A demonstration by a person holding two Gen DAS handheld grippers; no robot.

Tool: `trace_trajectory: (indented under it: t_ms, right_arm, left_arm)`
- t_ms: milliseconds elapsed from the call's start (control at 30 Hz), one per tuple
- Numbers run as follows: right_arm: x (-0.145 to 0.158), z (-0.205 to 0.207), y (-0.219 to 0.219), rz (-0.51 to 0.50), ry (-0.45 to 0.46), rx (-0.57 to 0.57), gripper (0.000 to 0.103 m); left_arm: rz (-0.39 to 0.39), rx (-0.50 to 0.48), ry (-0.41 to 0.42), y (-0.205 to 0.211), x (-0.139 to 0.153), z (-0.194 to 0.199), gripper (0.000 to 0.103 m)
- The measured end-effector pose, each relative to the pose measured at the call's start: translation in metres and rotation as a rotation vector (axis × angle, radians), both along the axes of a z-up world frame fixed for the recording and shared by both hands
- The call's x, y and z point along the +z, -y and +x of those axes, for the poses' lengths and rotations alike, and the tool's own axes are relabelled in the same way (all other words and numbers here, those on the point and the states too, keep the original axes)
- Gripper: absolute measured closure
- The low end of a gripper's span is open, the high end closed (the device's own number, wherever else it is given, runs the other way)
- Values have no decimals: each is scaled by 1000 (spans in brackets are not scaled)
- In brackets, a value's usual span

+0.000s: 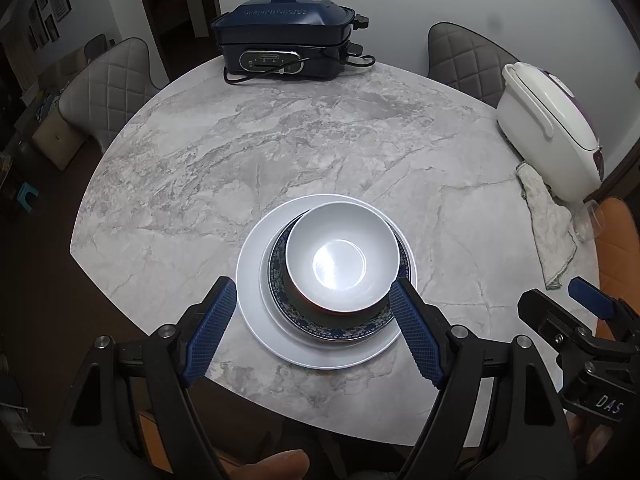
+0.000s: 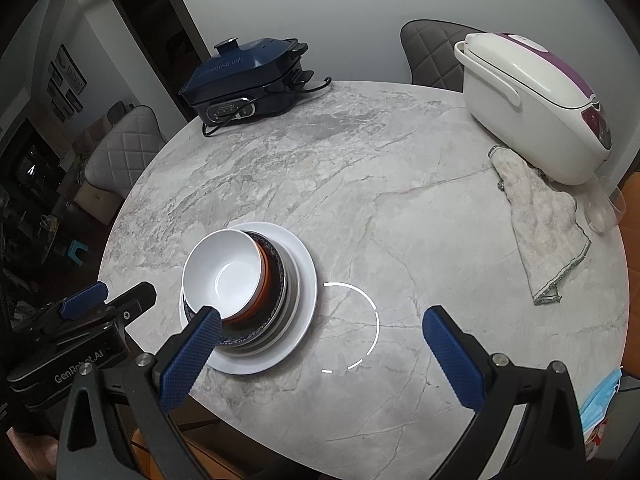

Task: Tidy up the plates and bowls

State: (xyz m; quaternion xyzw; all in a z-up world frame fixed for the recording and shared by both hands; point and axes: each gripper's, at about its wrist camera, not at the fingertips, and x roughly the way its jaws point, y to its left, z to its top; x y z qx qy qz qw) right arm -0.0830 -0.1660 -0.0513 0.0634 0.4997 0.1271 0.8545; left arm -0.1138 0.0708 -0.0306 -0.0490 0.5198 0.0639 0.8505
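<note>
**Dishes Stacked Near the Table's Front Edge, Both Grippers Empty**

A round marble-topped table (image 1: 280,152) filled both views. Taking the stack of dishes as the landmark, a dark blue electric multicooker (image 1: 286,38) stood well beyond it at the far edge, its black cord trailing on the stone. A white rice cooker with a purple panel (image 2: 532,108) sat far off to the stack's right, with a crumpled white cloth (image 2: 540,224) lying against its near side. Grey quilted chairs (image 1: 108,88) stood behind the table, well apart from the stack.

The stack itself rested near the table's front edge. A large white plate (image 1: 320,354) lay at the bottom; the right wrist view showed further plates layered on it, among them a blue-patterned plate (image 1: 340,330). On top sat a white bowl (image 1: 340,256), upright, with an orange-brown outer wall, nested in the pile.

The left gripper (image 1: 312,332) hovered over the near side of the stack, its blue-padded jaws spread wide on either side of the bowl and holding nothing. The right gripper (image 2: 324,350) hung just right of the stack, jaws likewise wide apart and empty, its left pad in front of the bowl's rim, above bare marble.
</note>
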Motion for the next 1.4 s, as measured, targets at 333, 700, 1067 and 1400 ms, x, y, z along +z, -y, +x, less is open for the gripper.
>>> trace_trajectory:
  t_ms: [333, 700, 1067, 1400]
  right_arm:
    - [-4, 4, -10, -21, -13, 17, 0]
    - [-6, 9, -17, -24, -21, 35, 0]
    - [-6, 10, -18, -28, -22, 37, 0]
    - [-7, 11, -19, -29, -22, 42, 0]
  left_arm:
    - [-1, 22, -2, -5, -2, 0, 25]
    - [-4, 33, -7, -5, -4, 0, 25]
    - [-5, 35, -2, -7, -7, 1, 25]
    - [-8, 36, 7, -7, -7, 5, 25]
